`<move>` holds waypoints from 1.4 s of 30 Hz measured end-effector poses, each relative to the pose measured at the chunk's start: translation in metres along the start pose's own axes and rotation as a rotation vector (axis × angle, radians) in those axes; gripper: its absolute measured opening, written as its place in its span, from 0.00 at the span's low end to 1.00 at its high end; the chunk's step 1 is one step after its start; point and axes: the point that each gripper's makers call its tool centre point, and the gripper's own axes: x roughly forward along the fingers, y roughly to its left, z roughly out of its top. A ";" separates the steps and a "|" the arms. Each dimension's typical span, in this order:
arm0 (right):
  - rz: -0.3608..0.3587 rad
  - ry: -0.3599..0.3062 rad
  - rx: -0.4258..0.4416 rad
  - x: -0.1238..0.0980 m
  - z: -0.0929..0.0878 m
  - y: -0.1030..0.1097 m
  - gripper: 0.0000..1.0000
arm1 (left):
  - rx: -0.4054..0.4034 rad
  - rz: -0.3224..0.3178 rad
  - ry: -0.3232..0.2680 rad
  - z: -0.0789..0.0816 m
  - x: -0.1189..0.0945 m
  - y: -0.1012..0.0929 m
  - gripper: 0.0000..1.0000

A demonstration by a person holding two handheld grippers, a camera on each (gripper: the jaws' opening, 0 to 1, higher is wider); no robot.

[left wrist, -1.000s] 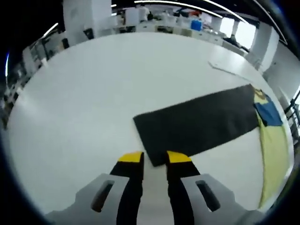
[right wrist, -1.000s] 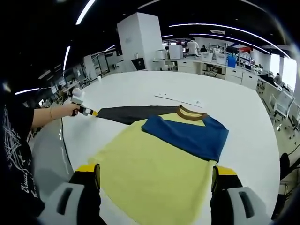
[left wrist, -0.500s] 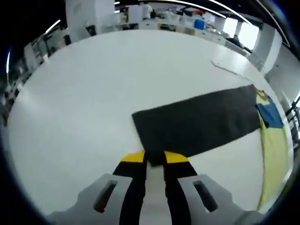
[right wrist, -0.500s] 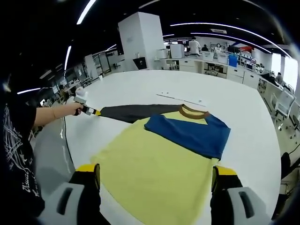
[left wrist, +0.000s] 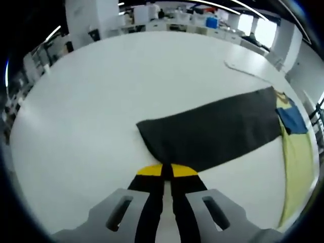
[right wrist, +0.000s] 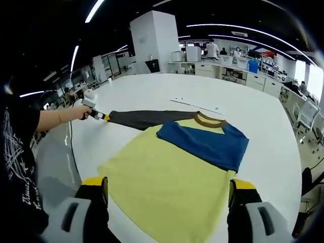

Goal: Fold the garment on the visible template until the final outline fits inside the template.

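A yellow shirt [right wrist: 167, 187] with a brown collar [right wrist: 205, 120] lies flat on the white table [right wrist: 152, 91]. A blue sleeve [right wrist: 202, 144] is folded across its chest. The dark grey sleeve [left wrist: 212, 131] stretches out straight to the side. My left gripper [left wrist: 167, 171] is shut on the cuff end of that grey sleeve [right wrist: 144, 119]; in the right gripper view the left gripper [right wrist: 101, 116] shows at the sleeve's far tip, held by a hand. My right gripper [right wrist: 168, 191] stands wide open above the shirt's hem, its yellow-tipped jaws on either side of the body.
A flat white sheet [right wrist: 195, 105] lies on the table beyond the collar. Desks, screens and people fill the office behind [right wrist: 228, 55]. A person's arm and black printed shirt [right wrist: 20, 152] are at the left. The table's curved edge [right wrist: 71, 152] runs near the left.
The left gripper's jaws have closed from apart onto the grey sleeve's cuff end, and the cuff corner has bunched slightly. The right gripper has stayed open over the hem.
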 end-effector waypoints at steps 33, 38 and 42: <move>0.016 -0.027 0.043 -0.007 -0.013 0.006 0.99 | 0.148 -0.196 -0.252 0.093 -0.036 -0.127 0.00; 0.012 -0.028 0.051 -0.010 -0.016 0.004 0.99 | 0.151 -0.234 -0.254 0.098 -0.037 -0.151 0.00; 0.013 -0.028 0.050 -0.011 -0.018 0.004 0.99 | 0.162 -0.261 -0.266 0.104 -0.039 -0.171 0.00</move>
